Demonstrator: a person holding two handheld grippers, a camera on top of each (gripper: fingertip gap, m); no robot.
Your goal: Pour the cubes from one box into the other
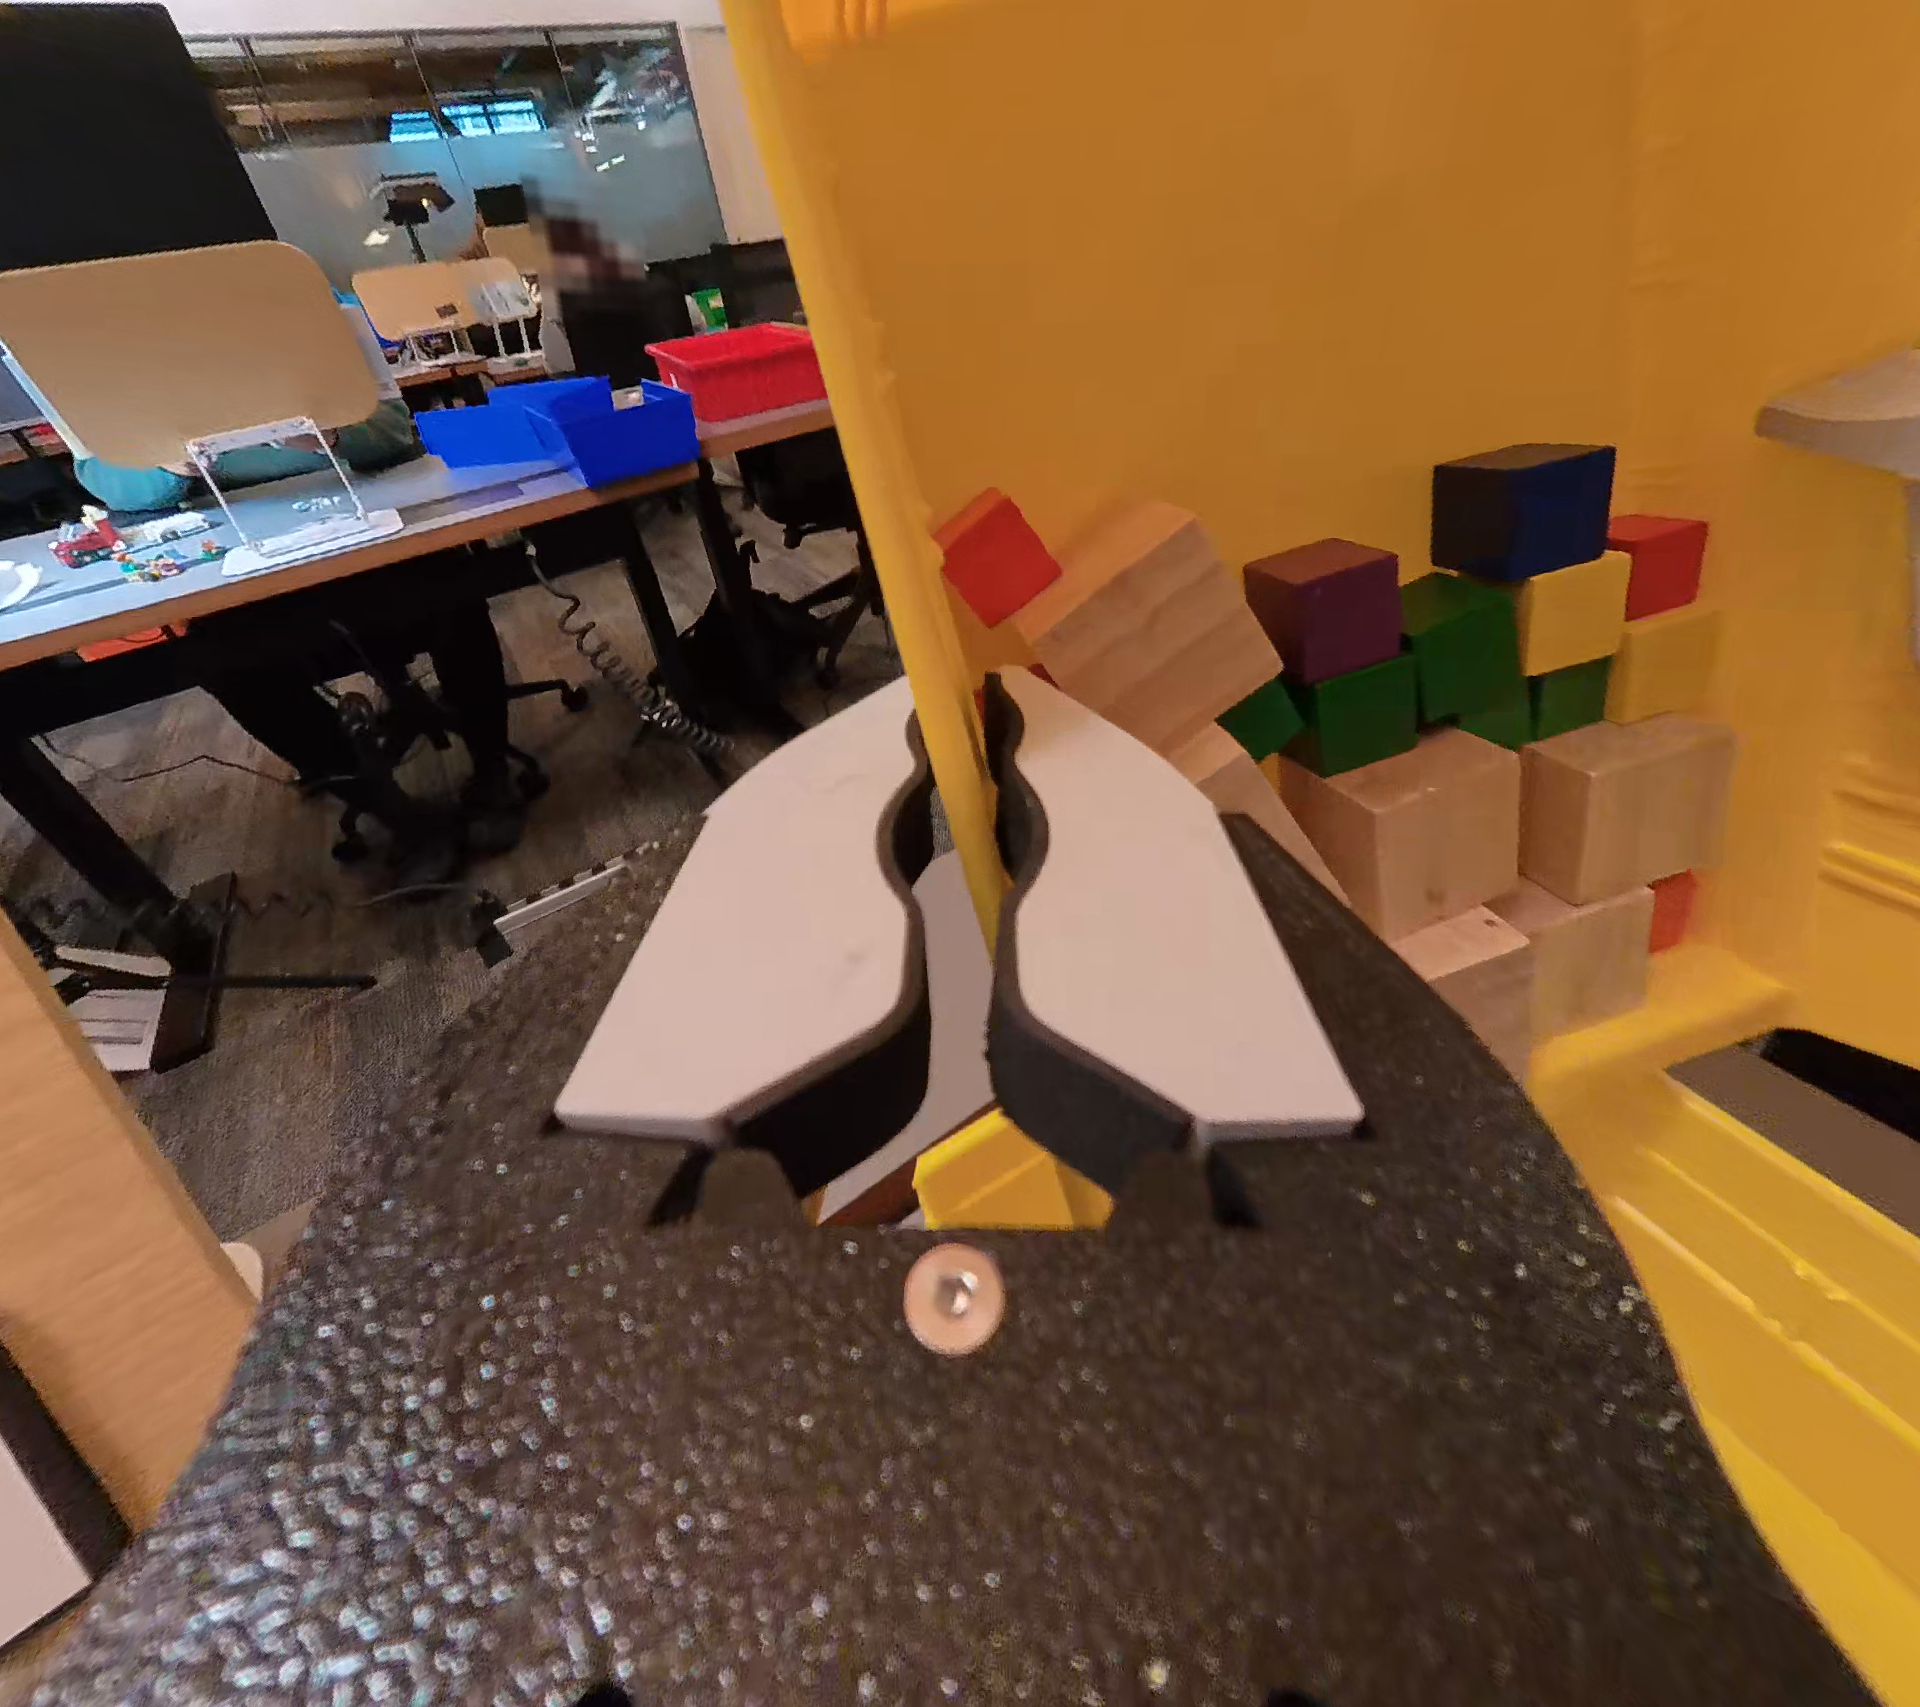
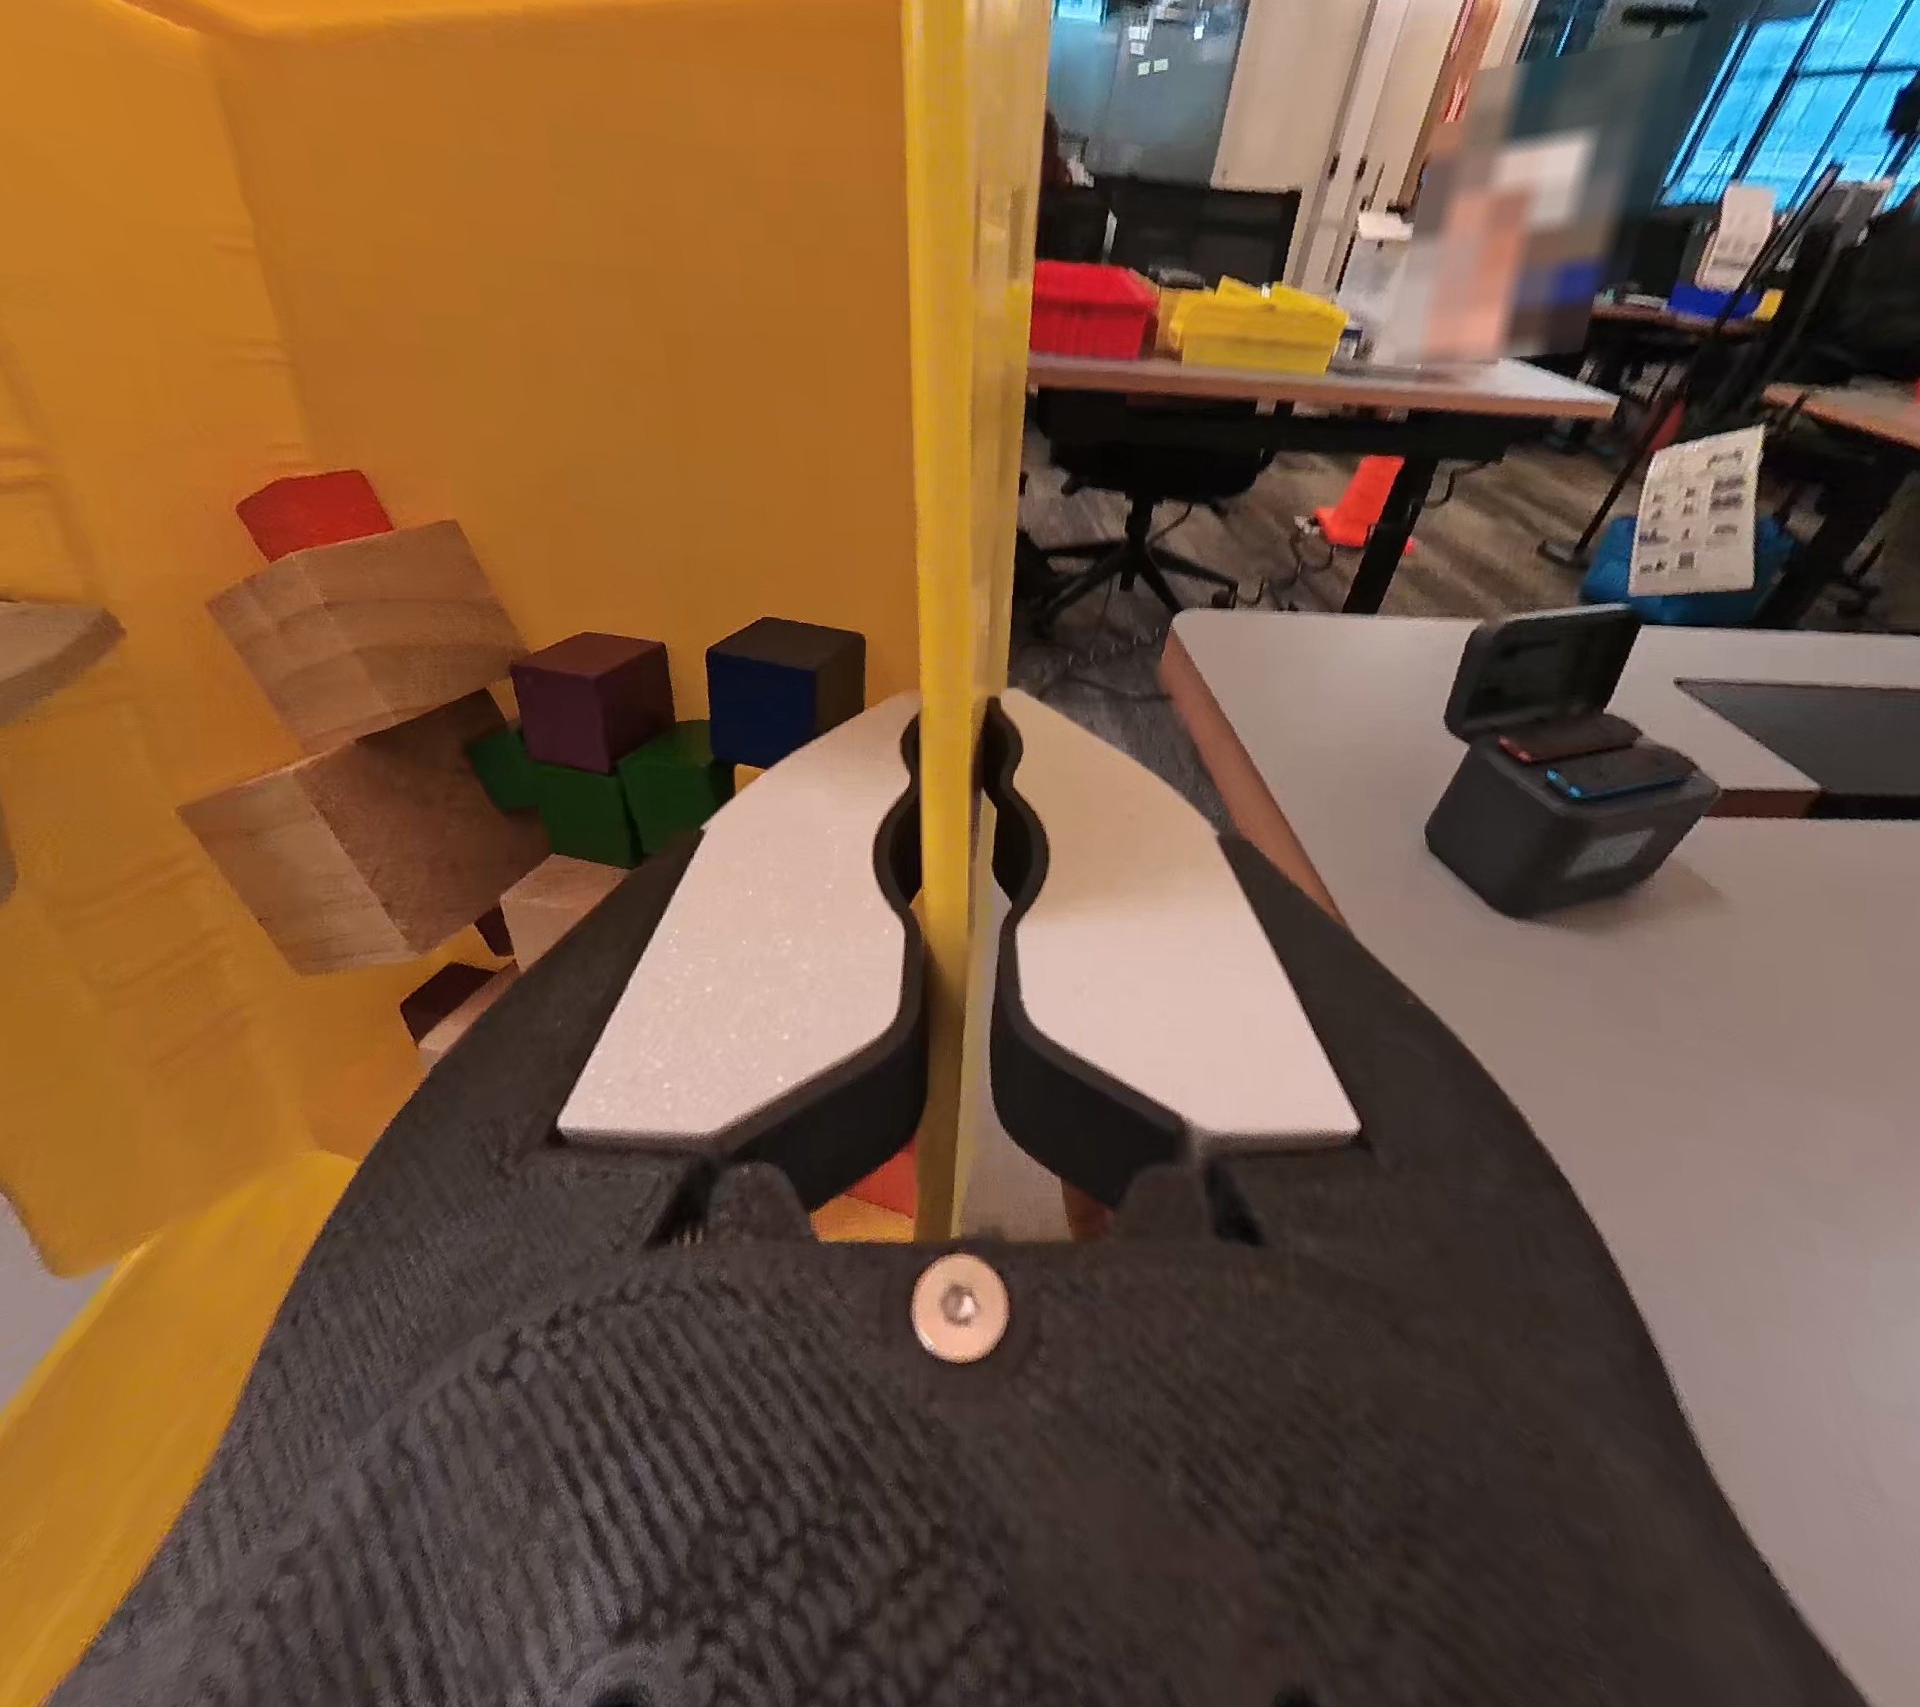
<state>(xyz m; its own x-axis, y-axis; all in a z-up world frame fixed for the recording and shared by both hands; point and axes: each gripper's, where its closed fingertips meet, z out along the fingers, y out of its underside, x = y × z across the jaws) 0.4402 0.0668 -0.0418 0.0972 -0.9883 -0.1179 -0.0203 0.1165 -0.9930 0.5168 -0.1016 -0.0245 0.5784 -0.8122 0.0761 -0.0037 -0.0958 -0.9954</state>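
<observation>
Floor [image 1: 312, 1065]: grey carpet.
Desks [image 1: 343, 545]: grey-topped, ahead left, bearing blue bins [image 1: 582, 431].
Windows [image 2: 1787, 78]: far right, blue-lit.

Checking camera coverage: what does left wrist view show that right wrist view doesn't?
Left wrist only: two blue bins on a far desk, yellow cubes in the pile.

Right wrist only: a grey table with a dark case on it, and a far yellow bin.

Both: each claw, left and right, is clamped on a wall of the tipped yellow box, with cubes piled inside, purple cube included.
</observation>
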